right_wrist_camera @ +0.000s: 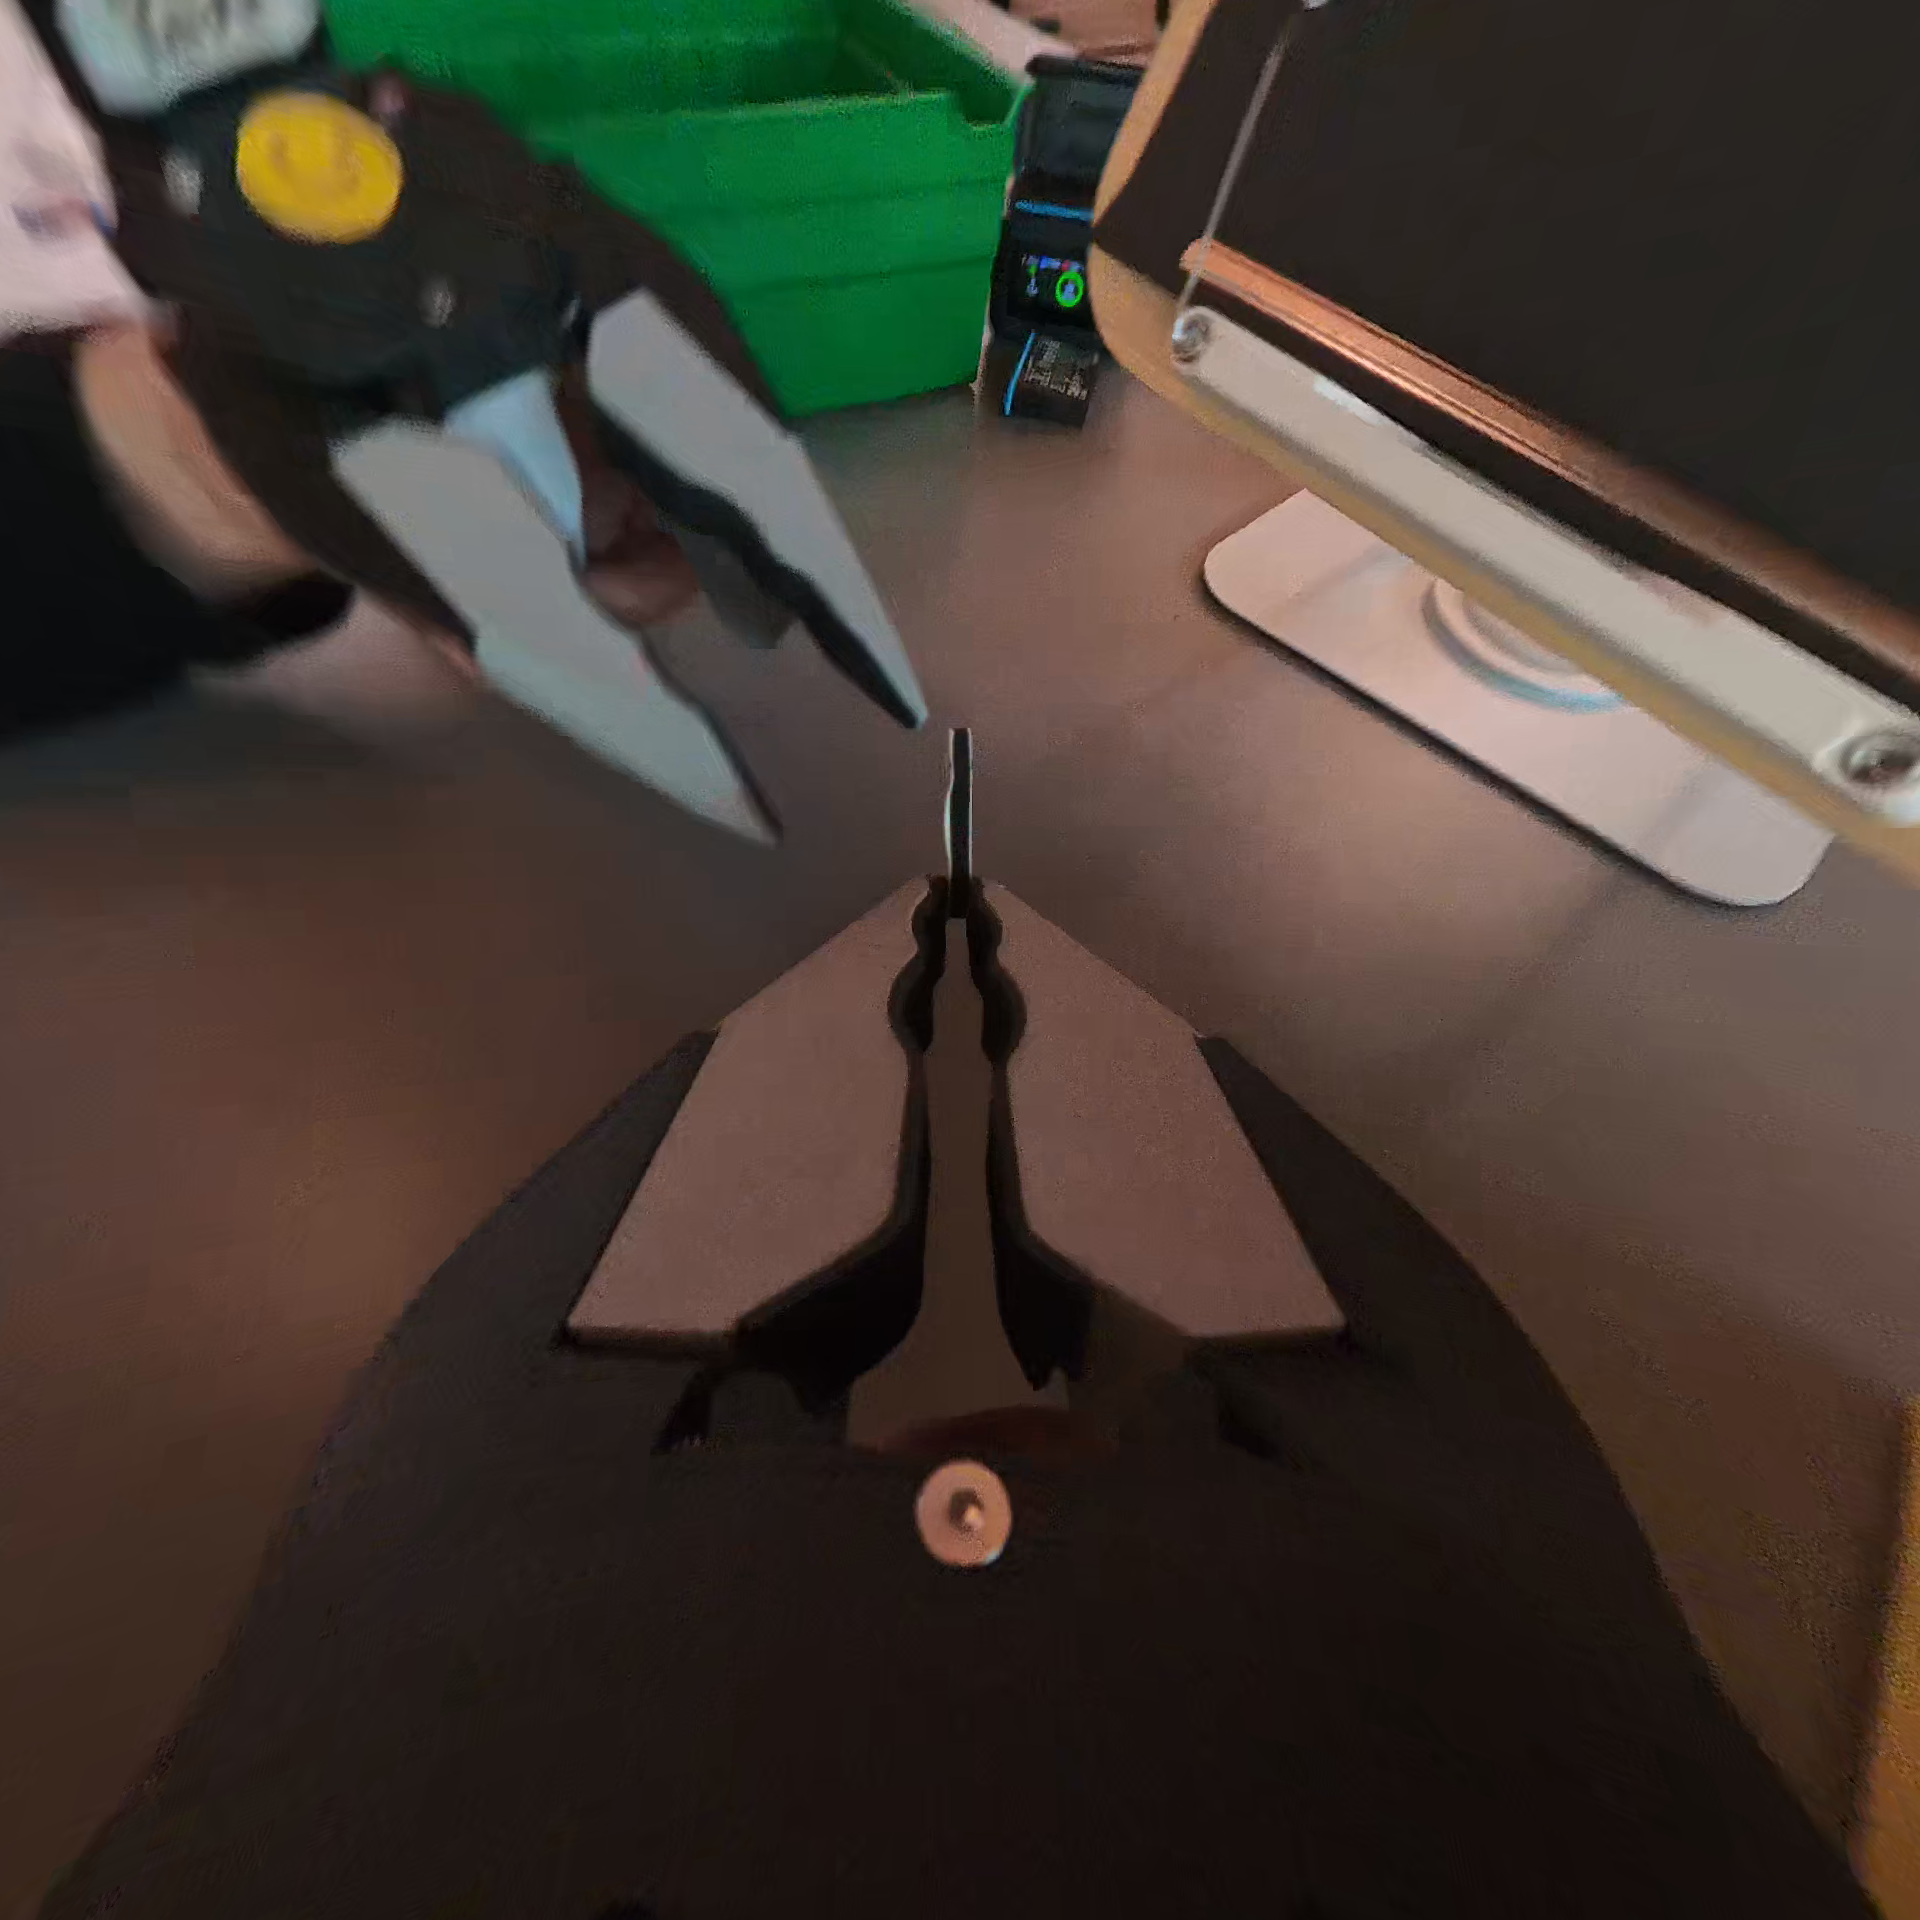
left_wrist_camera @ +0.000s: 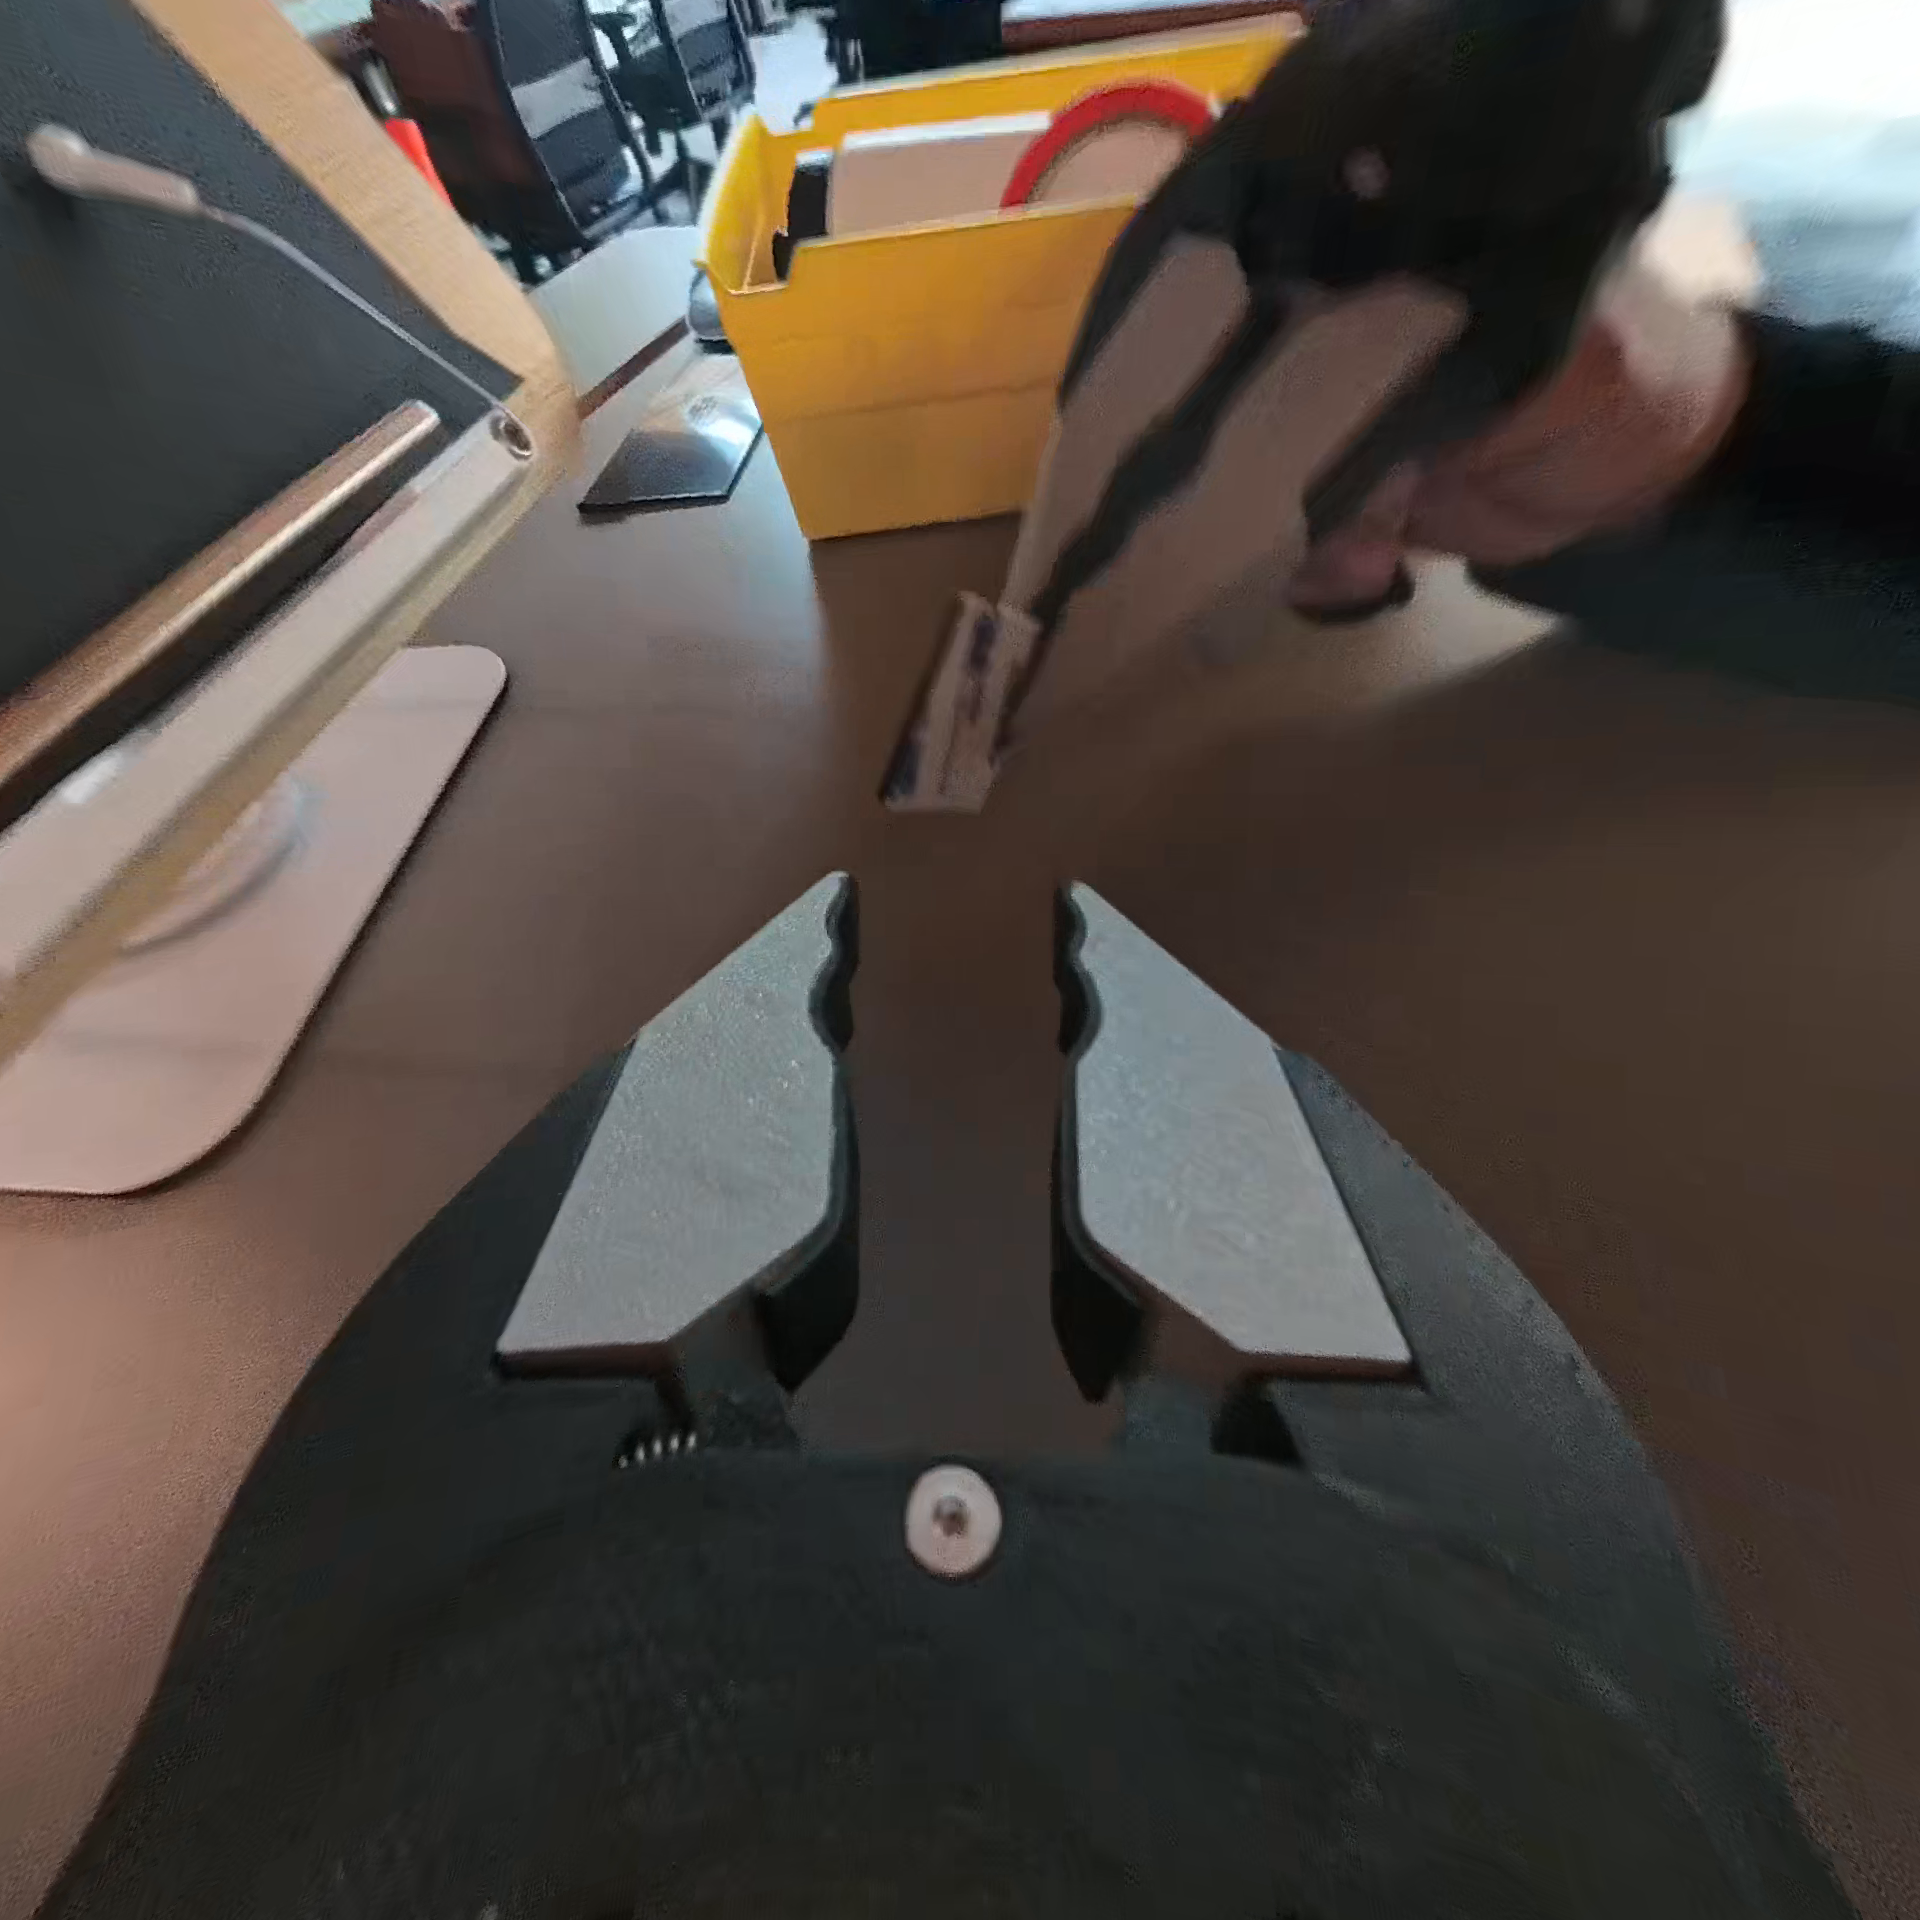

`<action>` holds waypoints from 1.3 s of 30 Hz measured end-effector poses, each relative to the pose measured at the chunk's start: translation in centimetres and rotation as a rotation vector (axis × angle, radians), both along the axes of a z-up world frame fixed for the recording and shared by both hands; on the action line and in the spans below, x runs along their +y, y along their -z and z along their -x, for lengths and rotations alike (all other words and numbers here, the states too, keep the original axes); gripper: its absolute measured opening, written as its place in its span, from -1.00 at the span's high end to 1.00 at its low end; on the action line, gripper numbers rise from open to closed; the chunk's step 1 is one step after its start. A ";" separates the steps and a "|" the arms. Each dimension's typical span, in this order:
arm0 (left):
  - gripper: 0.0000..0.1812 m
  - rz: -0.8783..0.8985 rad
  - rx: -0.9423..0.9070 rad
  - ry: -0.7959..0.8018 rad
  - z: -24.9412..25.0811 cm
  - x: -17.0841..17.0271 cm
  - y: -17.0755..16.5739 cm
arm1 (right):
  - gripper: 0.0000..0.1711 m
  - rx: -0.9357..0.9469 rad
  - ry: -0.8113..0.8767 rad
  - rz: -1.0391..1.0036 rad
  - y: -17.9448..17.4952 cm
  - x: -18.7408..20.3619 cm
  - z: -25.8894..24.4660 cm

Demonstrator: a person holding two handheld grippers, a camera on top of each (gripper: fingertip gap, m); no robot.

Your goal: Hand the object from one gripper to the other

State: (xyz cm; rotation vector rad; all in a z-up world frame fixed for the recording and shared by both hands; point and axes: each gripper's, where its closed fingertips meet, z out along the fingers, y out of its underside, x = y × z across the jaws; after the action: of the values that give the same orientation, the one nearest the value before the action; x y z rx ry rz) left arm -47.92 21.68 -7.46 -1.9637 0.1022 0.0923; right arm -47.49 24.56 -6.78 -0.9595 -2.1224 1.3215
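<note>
My right tongs (right_wrist_camera: pixel 958 883) are clamped on a thin flat card (right_wrist_camera: pixel 958 800), pinched at the very tips so that most of it sticks out past them. In the right wrist view I see the card edge-on, a dark sliver standing straight up from the tips. In the left wrist view the same card (left_wrist_camera: pixel 961 707) shows its white face with bluish markings, hanging from the right tongs (left_wrist_camera: pixel 1023 613), which slant steeply down toward the brown table (left_wrist_camera: pixel 1455 1039). Its lower edge is very close to the table; whether it touches I cannot tell. My right hand (left_wrist_camera: pixel 1538 457) grips the handle from behind, fingers curled under, the dark sleeve reaching away from the card.

My left tongs (left_wrist_camera: pixel 956 894) stand apart, nothing between them, held low and level over the table with their tips aimed at the card, just short of it. From the right wrist view the left tongs (right_wrist_camera: pixel 847 774) come in at a slant beside the card, one tip near its top edge but not touching.

Beyond the card, in the left wrist view, sits a yellow bin (left_wrist_camera: pixel 914 343) with a red ring (left_wrist_camera: pixel 1101 135) in it. A monitor stand (left_wrist_camera: pixel 239 914) lies to the side of the card. In the right wrist view a green bin (right_wrist_camera: pixel 831 208) sits beyond the card.
</note>
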 end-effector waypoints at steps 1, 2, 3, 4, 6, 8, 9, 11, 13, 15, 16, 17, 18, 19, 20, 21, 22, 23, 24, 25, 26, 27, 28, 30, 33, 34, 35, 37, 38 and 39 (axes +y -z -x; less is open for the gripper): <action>0.58 0.029 0.074 0.005 -0.2 0.0 0.5 | 1.00 -0.026 -0.002 0.072 -0.4 0.1 0.0; 0.56 0.053 0.152 -0.005 -0.1 0.2 0.9 | 1.00 -0.056 -0.020 0.145 -0.7 0.1 -0.2; 0.55 0.056 0.224 -0.031 0.2 0.4 1.0 | 1.00 -0.086 -0.047 0.213 -1.1 -0.1 -0.5; 0.55 0.048 0.280 -0.039 0.2 0.6 0.9 | 1.00 -0.107 -0.068 0.268 -1.5 -0.2 -0.7; 0.52 0.022 0.309 -0.013 -0.6 1.0 0.8 | 1.00 -0.114 -0.109 0.341 -2.2 -0.3 -1.1; 0.55 0.001 0.272 0.005 -1.1 1.2 0.5 | 0.99 -0.095 -0.169 0.386 -3.1 -0.7 -1.8; 0.58 -0.022 0.250 0.014 -1.4 1.3 0.1 | 0.99 -0.076 -0.197 0.393 -3.5 -0.9 -2.1; 0.66 -0.096 0.208 0.065 -2.4 1.2 -1.2 | 0.99 -0.034 -0.261 0.390 -4.3 -1.5 -3.0; 0.69 -0.190 0.172 0.109 -3.5 1.0 -2.9 | 0.99 0.009 -0.307 0.390 -5.1 -1.8 -3.7; 0.72 -0.241 0.120 0.146 -4.4 0.8 -4.0 | 0.99 0.041 -0.334 0.387 -5.6 -1.9 -4.2; 0.73 -0.260 0.097 0.163 -4.6 0.7 -4.5 | 0.99 0.053 -0.350 0.390 -5.8 -2.0 -4.5; 0.75 -0.282 0.085 0.165 -4.7 0.6 -4.9 | 0.99 0.061 -0.365 0.394 -6.0 -2.1 -4.7; 0.78 -0.298 0.079 0.167 -4.6 0.5 -5.1 | 1.00 0.065 -0.377 0.393 -6.0 -2.2 -4.9; 0.79 -0.309 0.069 0.178 -4.8 0.4 -5.3 | 0.99 0.067 -0.384 0.386 -6.0 -2.3 -5.0; 0.79 -0.319 0.053 0.194 -5.0 0.3 -5.4 | 0.99 0.069 -0.385 0.373 -5.8 -2.4 -5.0; 0.79 -0.330 0.035 0.200 -5.1 0.3 -5.6 | 0.99 0.070 -0.389 0.357 -5.6 -2.5 -5.0; 0.79 -0.337 0.024 0.200 -5.1 0.4 -5.7 | 0.99 0.067 -0.396 0.341 -5.3 -2.7 -5.1; 0.80 -0.343 0.023 0.195 -5.1 0.4 -5.9 | 0.99 0.060 -0.396 0.325 -5.0 -2.9 -5.1; 0.84 -0.355 0.026 0.190 -5.0 0.4 -6.1 | 0.99 0.053 -0.385 0.308 -4.7 -2.9 -4.9; 0.94 -0.363 0.033 0.190 -5.0 0.3 -6.2 | 0.99 0.047 -0.369 0.297 -4.5 -2.9 -4.6; 0.97 -0.356 0.050 0.196 -5.1 0.3 -6.1 | 0.98 0.049 -0.346 0.295 -4.4 -2.7 -4.3; 1.00 -0.334 0.085 0.186 -4.8 0.4 -5.9 | 0.90 0.051 -0.314 0.299 -4.4 -2.4 -3.8; 1.00 -0.315 0.133 0.144 -4.2 0.5 -5.7 | 0.85 0.048 -0.283 0.306 -4.4 -1.9 -3.4; 0.99 -0.290 0.273 0.055 -2.9 0.6 -5.6 | 0.81 0.035 -0.224 0.336 -4.5 -0.9 -2.6; 1.00 -0.272 0.551 -0.017 -2.1 0.6 -5.5 | 0.68 -0.017 -0.171 0.432 -4.7 0.3 -1.8; 1.00 -0.254 0.651 -0.042 -1.8 0.6 -5.4 | 0.63 -0.042 -0.173 0.481 -4.8 0.4 -1.8; 0.99 -0.244 0.753 -0.075 -1.6 0.6 -5.5 | 0.57 -0.071 -0.182 0.531 -4.9 0.4 -1.8; 1.00 -0.201 0.956 -0.103 -1.5 0.7 -5.3 | 0.47 -0.125 -0.207 0.611 -5.1 0.4 -1.9; 1.00 -0.187 1.056 -0.124 -1.4 0.6 -5.4 | 0.46 -0.144 -0.217 0.637 -5.2 0.3 -2.0; 1.00 -0.179 1.143 -0.141 -1.3 0.6 -5.6 | 0.45 -0.158 -0.223 0.655 -5.2 0.2 -2.0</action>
State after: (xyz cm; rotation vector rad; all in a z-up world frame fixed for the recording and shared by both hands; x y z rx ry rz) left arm -46.62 22.27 -1.89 -1.5163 0.6662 1.2583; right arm -45.48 24.81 -1.59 -1.1166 -1.9745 2.1982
